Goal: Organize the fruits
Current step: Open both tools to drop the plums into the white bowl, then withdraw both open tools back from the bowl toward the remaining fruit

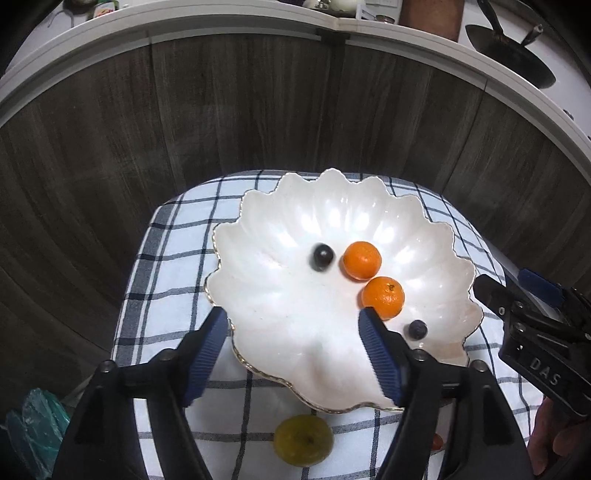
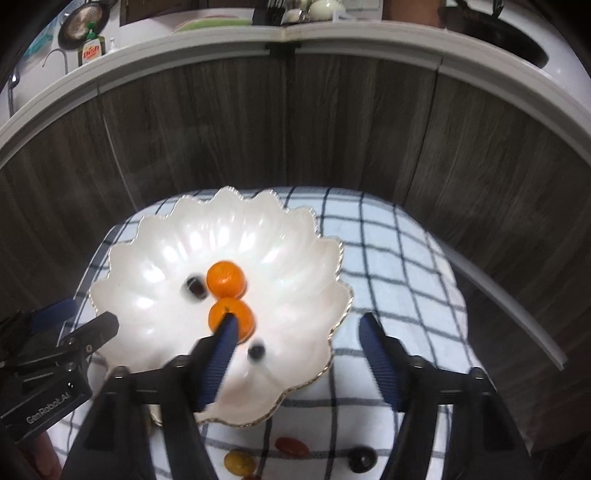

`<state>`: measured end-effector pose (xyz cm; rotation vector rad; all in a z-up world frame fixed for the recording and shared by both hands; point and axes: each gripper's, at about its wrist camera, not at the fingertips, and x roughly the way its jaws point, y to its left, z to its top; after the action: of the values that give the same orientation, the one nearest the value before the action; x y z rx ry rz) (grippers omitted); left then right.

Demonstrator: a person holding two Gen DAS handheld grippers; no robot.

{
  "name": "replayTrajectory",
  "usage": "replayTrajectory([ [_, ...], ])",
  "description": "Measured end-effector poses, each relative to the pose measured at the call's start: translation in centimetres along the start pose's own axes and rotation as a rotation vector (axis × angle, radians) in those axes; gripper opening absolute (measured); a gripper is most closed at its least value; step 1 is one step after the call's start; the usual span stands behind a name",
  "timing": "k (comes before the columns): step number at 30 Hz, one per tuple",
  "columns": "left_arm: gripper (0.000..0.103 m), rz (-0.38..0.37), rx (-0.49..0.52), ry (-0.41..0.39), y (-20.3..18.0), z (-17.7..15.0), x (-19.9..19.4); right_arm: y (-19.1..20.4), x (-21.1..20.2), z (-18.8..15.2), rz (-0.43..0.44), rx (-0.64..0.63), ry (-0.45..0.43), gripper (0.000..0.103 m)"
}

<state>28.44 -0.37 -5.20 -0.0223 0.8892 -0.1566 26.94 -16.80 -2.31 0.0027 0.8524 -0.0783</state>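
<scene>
Left gripper (image 1: 291, 325) had its jaws spread wide with nothing pinched; between the blue pads (image 1: 376, 354) showed only the bare white floor of the scalloped bowl (image 1: 258, 221). Its right-hand pad tip overlapped the near orange (image 1: 384, 295) in view, contact not clear. Right gripper (image 2: 295, 325) also stood spread and empty; its left pad (image 2: 221, 354) crossed in front of that same near orange (image 2: 231, 314), touch not determinable, and the other pad sat out over the checked cloth (image 2: 399, 258) beyond the bowl rim (image 2: 332, 332). Between the right jaws lay a small dark grape (image 2: 256, 351), blurred, loose on the bowl floor. Far orange (image 1: 362, 259) sat just behind the near one, the two nearly touching. A second dark grape (image 1: 323, 254) lay just left of the far orange, also blurred. All four fruits were inside the bowl, toward its middle and near side. Outside the bowl, on the cloth nearer the cameras: a yellow-green fruit (image 1: 303, 439), a red cherry tomato (image 2: 291, 446), a yellow tomato (image 2: 239, 462), and another dark fruit (image 2: 362, 458). The bowl sat on the cloth-covered table, with dark wood cabinet fronts (image 1: 221, 110) behind under a white counter edge (image 1: 184, 26).
</scene>
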Motion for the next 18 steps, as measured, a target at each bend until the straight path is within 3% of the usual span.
replayTrajectory([
  [7,0.085,0.016,-0.007,-0.022,0.0,0.4,-1.3,0.2,-1.4,0.4,0.003,0.000,-0.035,0.079],
  [18,0.085,0.019,-0.008,-0.043,-0.1,0.3,-2.9,0.2,-3.4,0.3,0.013,0.007,-0.066,0.079],
])
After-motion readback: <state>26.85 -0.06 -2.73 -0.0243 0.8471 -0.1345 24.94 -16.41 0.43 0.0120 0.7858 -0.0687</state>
